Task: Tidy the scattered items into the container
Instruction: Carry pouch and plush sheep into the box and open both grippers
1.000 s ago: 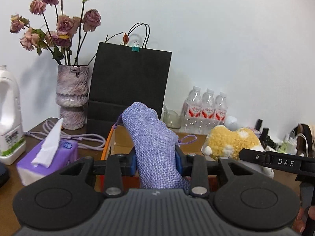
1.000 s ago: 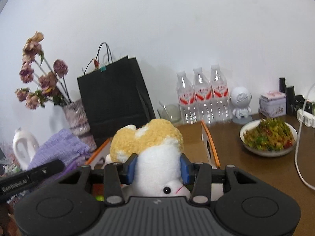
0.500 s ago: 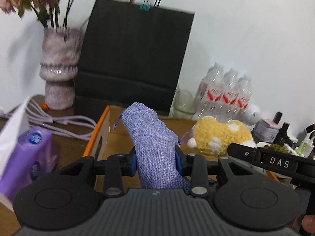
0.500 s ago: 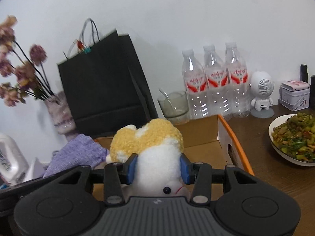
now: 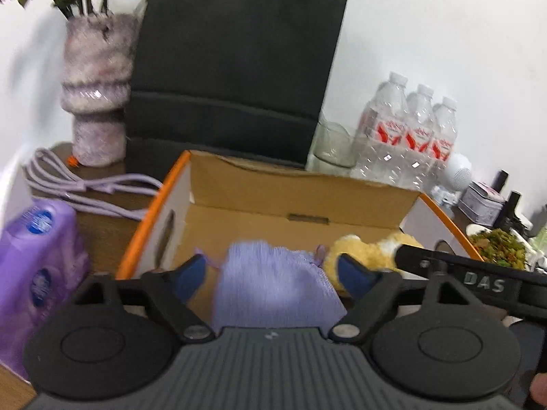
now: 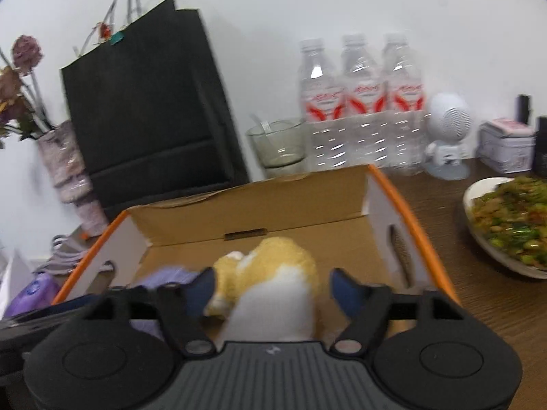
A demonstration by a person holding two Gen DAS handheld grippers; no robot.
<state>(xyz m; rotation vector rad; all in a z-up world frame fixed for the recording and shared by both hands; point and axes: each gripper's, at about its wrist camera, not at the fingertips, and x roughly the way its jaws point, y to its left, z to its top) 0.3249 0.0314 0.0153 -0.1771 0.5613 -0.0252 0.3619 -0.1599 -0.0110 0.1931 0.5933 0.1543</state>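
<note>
The left gripper (image 5: 271,275) is wide open. The purple bag (image 5: 273,287) sits between its two blue tips but does not touch them. The right gripper (image 6: 273,283) is wide open too, and the plush toy (image 6: 273,283) lies loose between its tips.

Both things look to be down inside the cardboard box (image 5: 294,198), the one with orange edges. So I think this part of the job is done: bag and toy are in the box. From the left camera, the toy (image 5: 362,256) is at about 3 o'clock from the bag, just beside it, maybe touching. The picture is too blurry to be sure.

What is left? I cannot see any other loose thing that clearly needs to go in. The purple tissue pack (image 5: 37,266) and the purple cable (image 5: 85,184) lie on the counter (image 6: 444,205) outside the box, at about 9 and 10 o'clock from it. They may or may not be part of the job.

The bag is longer than it is wide. Its long side runs from 6 o'clock to 12 o'clock, away from the left camera, and its tied end with the strings points at 12 o'clock. The toy's long side also runs about 6 to 12 o'clock in the right camera. Its white part is near the camera and its yellow part is far away.
</note>
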